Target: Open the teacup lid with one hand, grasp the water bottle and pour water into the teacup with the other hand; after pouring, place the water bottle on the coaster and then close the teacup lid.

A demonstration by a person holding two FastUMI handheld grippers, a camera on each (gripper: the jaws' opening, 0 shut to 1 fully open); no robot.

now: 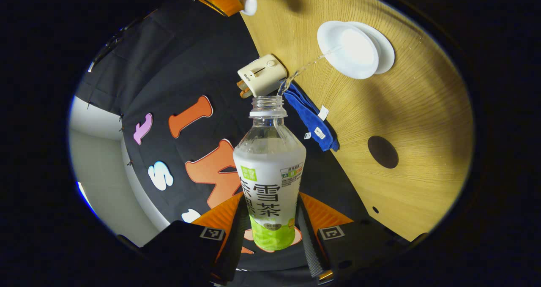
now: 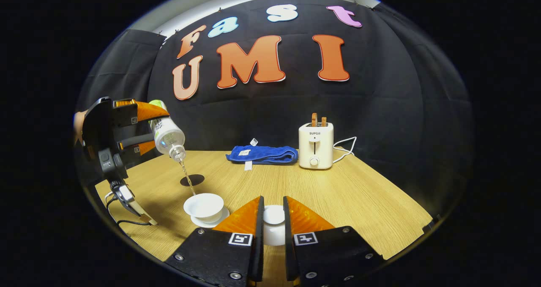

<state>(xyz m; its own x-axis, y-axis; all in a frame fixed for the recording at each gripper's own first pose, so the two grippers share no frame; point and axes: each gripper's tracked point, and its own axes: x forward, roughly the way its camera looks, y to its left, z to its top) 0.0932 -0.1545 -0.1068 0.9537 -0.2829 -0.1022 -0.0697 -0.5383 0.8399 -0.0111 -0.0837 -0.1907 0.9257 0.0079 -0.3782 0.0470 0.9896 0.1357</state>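
My left gripper [image 1: 270, 219] is shut on the water bottle [image 1: 269, 181], which is uncapped and tipped over. A thin stream of water [image 1: 304, 69] runs from its mouth into the white teacup [image 1: 351, 50] on its saucer [image 1: 386, 52]. In the right gripper view the tilted water bottle [image 2: 168, 135] pours into the open teacup [image 2: 204, 206] at the table's left, with the left gripper [image 2: 139, 128] around it. My right gripper [image 2: 272, 219] is shut on the white teacup lid [image 2: 274, 225], held above the table near the front. The dark round coaster [image 2: 192, 179] lies behind the cup.
A cream toaster [image 2: 315, 151] with two slices stands at the back of the wooden table [image 2: 359, 202], its cord trailing right. A folded blue towel [image 2: 262, 154] lies to its left. The coaster [image 1: 382, 151] also lies on the table in the left gripper view.
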